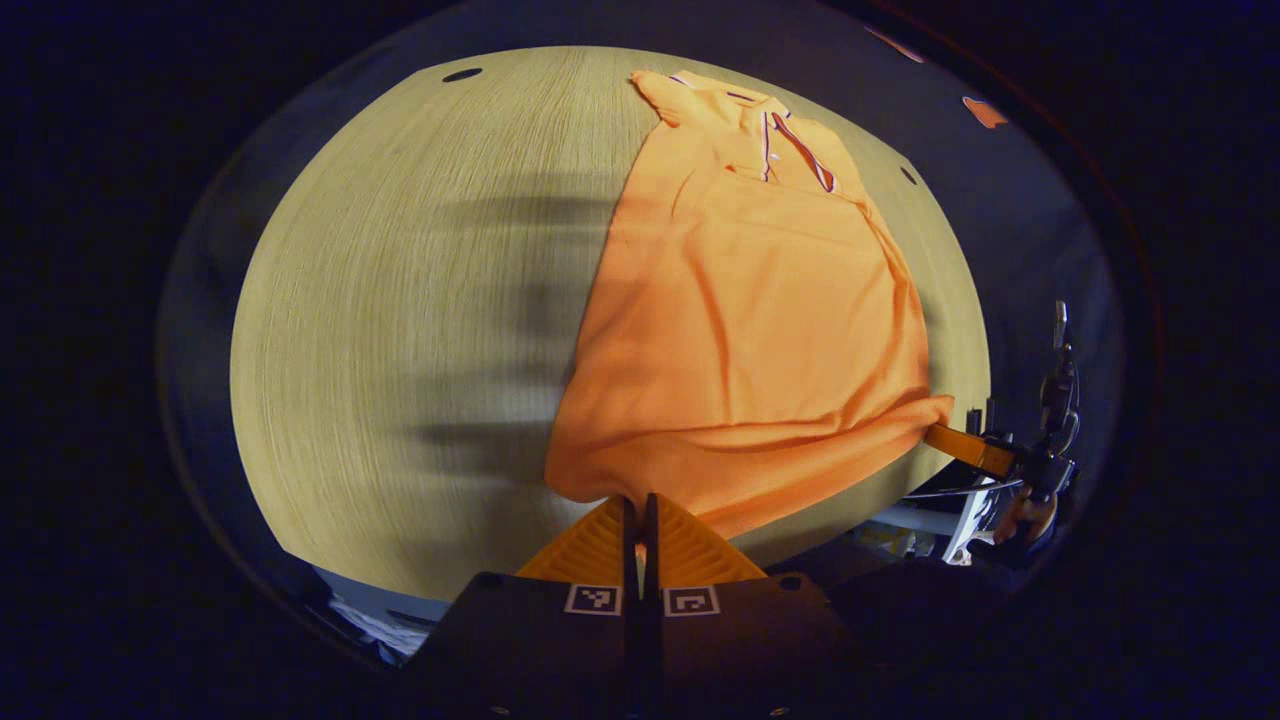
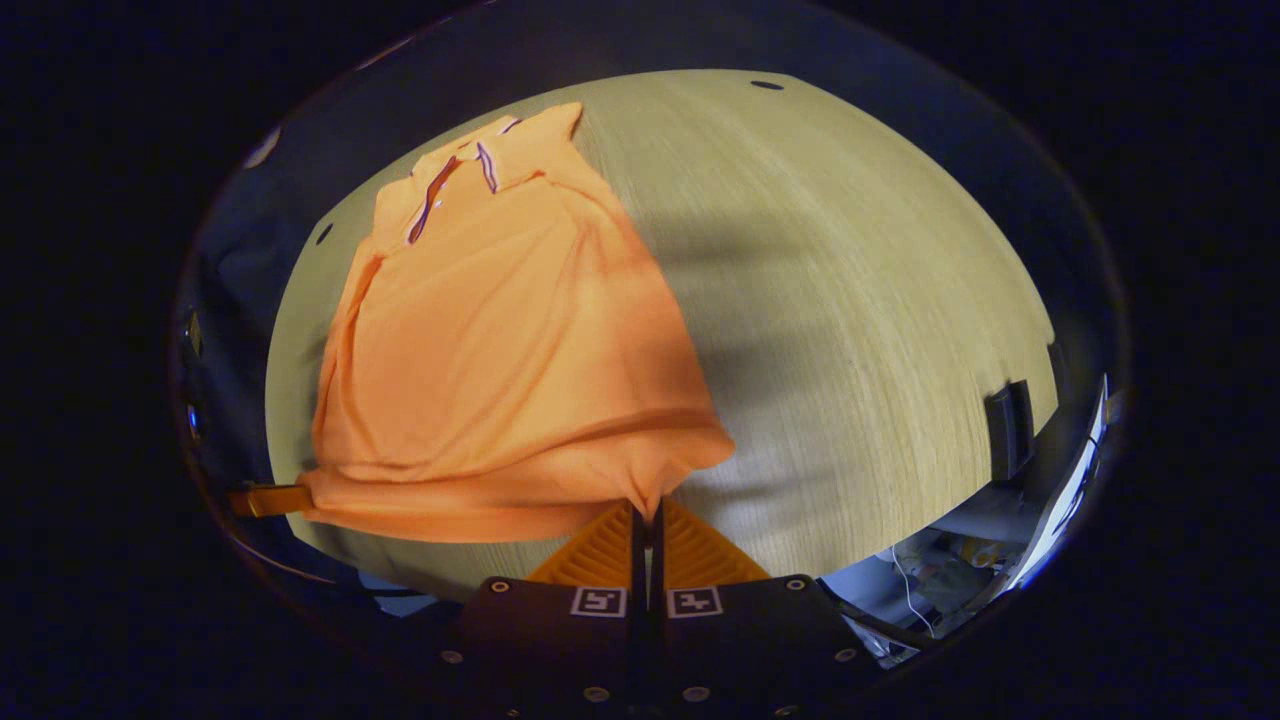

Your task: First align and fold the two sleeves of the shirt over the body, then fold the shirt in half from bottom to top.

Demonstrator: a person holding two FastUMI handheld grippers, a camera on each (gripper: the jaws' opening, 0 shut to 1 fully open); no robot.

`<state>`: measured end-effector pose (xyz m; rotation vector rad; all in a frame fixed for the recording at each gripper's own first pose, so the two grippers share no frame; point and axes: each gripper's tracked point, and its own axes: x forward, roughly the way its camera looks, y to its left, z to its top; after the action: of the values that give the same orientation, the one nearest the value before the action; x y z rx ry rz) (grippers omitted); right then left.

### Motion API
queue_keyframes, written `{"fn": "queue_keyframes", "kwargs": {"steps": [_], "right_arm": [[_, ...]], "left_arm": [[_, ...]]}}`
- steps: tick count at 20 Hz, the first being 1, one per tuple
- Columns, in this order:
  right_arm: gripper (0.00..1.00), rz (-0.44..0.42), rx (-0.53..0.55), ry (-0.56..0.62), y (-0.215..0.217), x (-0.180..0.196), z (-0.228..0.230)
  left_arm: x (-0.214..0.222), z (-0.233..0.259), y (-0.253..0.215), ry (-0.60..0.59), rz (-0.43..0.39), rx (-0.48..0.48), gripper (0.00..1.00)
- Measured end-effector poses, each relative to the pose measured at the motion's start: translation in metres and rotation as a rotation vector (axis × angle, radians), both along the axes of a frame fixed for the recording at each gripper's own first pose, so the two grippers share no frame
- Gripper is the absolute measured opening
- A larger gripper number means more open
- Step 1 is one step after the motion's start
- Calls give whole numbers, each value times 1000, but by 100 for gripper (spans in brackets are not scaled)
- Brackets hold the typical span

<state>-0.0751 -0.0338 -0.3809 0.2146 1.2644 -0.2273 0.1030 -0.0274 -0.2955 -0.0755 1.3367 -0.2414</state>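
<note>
Pale wood table carries the orange shirt ahead of both grippers, the left gripper and right gripper each clamped on a bottom hem corner, lifted, seemingly to fold it toward the collar.

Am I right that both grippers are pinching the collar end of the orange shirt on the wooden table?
Not quite: they pinch the bottom hem, not the collar. The left gripper and right gripper each clamp a hem corner of the orange shirt; both gripper views show the collar far off on the wooden table.
</note>
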Motion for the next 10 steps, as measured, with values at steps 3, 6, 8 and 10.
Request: {"fn": "queue_keyframes", "kwargs": {"steps": [3, 6, 8, 10], "right_arm": [[1, 8, 11, -25, 3, 18, 17], [0, 30, -13, -65, -1, 37, 34], [0, 35, -23, -87, -5, 53, 48], [0, 38, -21, -107, -5, 64, 58]], "left_arm": [[15, 12, -2, -36, -18, 1, 1], [32, 26, -6, -60, -20, -21, 1], [47, 38, -9, -78, -28, -36, 1], [62, 47, -11, -100, -44, -32, 1]]}}
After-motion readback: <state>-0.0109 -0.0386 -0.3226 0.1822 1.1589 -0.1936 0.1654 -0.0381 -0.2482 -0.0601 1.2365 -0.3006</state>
